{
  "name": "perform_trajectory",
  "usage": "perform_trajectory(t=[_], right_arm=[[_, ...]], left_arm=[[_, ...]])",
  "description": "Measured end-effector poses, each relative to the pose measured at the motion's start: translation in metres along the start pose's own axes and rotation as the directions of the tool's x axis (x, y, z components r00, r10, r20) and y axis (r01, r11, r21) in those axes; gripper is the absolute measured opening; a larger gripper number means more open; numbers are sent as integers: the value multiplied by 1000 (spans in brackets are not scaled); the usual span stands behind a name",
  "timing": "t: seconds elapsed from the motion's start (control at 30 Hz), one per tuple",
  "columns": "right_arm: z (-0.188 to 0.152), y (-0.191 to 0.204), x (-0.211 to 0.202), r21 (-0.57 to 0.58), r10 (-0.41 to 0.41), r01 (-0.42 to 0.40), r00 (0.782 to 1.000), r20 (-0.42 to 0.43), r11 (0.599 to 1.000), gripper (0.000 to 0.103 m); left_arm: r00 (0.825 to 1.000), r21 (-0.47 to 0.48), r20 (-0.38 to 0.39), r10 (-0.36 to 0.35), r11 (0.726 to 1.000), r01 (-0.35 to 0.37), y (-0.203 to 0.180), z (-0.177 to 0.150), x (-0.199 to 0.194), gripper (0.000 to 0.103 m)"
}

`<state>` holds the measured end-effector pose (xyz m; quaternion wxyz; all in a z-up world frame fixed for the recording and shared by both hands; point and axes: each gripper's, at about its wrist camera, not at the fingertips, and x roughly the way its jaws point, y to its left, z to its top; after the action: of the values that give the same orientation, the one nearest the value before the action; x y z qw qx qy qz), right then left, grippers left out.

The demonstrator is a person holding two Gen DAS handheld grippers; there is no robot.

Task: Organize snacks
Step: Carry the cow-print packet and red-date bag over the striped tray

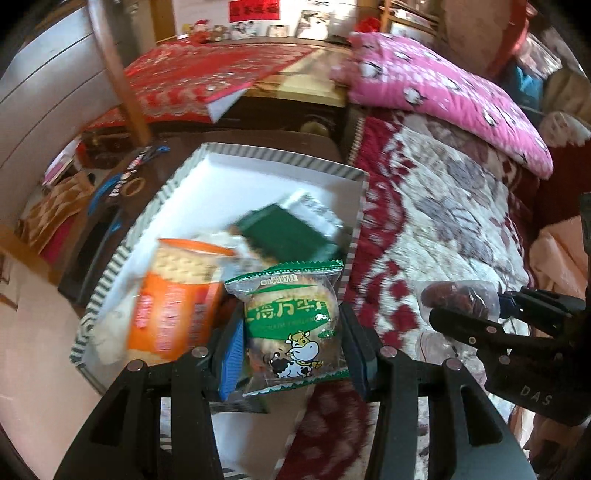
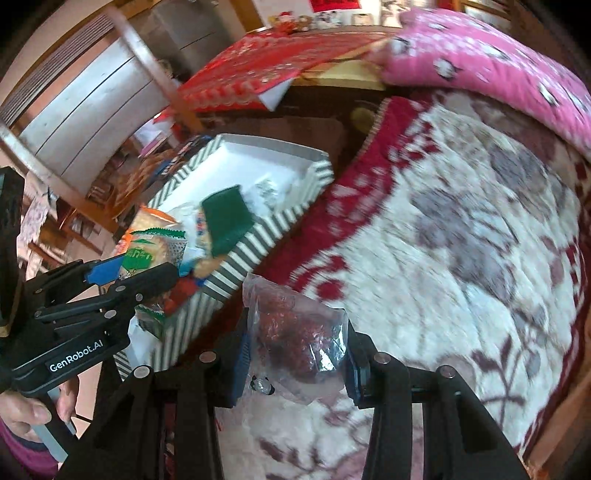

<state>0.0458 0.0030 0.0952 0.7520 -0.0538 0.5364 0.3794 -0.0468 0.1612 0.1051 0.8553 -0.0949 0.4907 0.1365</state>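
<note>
Pretty clearly someone's home, a bedroom or a lived-in sitting room; there's a bed or couch under a red and cream floral blanket with a pink patterned pillow on top; behind it a red embroidered cloth covers a dark wooden cabinet. Along the far wall sit framed photos and a little Santa figure; a red paper decoration hangs above them.
</note>
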Motion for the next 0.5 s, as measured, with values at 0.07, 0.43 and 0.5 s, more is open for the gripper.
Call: perform_trajectory(t=[0.07, 0.43, 0.5], right_arm=[[7, 11, 4, -26, 6, -6, 1000, -3, 1000, 45], [49, 59, 37, -137, 19, -23, 999, -30, 990, 45], [58, 65, 46, -153, 16, -21, 999, -37, 988, 45]], left_arm=[[1000, -20, 7, 9, 1000, -8, 12, 0, -4, 47], [999, -120, 19, 48, 992, -46, 64, 7, -9, 47], [999, -135, 16, 52, 990, -50, 71, 9, -8, 47]])
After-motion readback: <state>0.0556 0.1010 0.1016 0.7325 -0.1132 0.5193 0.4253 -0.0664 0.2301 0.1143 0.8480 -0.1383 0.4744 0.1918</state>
